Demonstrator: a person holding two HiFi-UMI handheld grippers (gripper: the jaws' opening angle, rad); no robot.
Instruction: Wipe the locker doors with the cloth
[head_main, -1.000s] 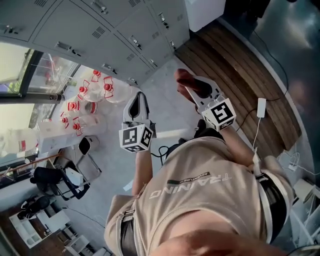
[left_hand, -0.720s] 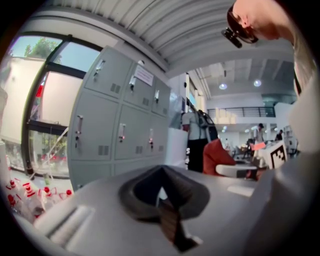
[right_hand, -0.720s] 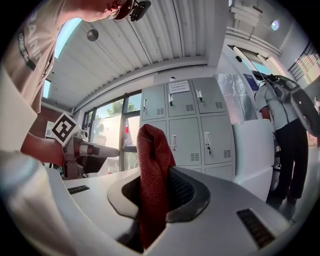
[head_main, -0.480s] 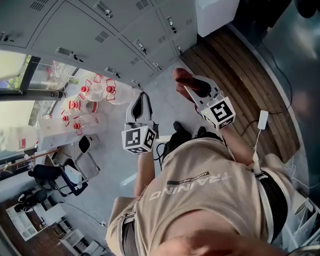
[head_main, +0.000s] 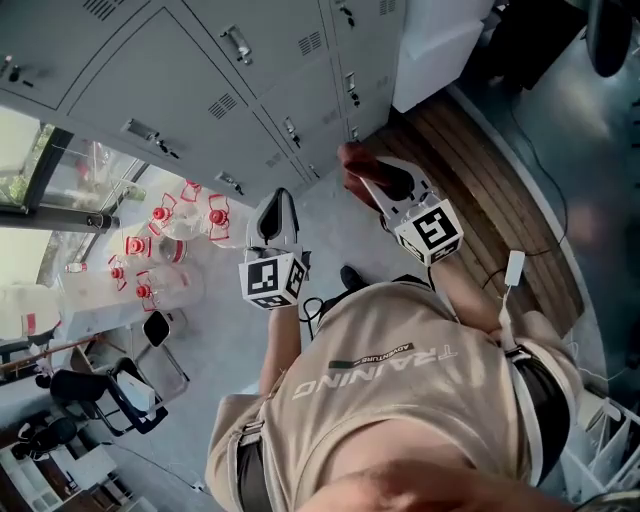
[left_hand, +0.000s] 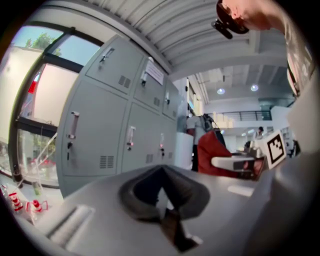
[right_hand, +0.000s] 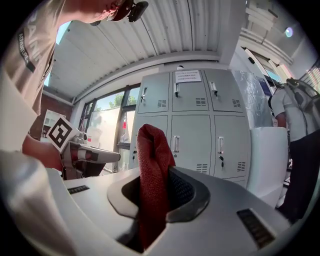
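Cloth (right_hand: 151, 170), red, sits pinched in our right hand-held gripper (head_main: 368, 172) facing the grey locker doors (right_hand: 197, 135); our left hand-held gripper (left_hand: 162, 172) is closed, empty.

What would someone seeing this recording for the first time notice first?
The red cloth sticking up from the shut right claw, seen in the right gripper view against the grey locker doors straight ahead. Next, the left claw, shut on nothing, and the red-capped clear bottles by the window, left in the head view.
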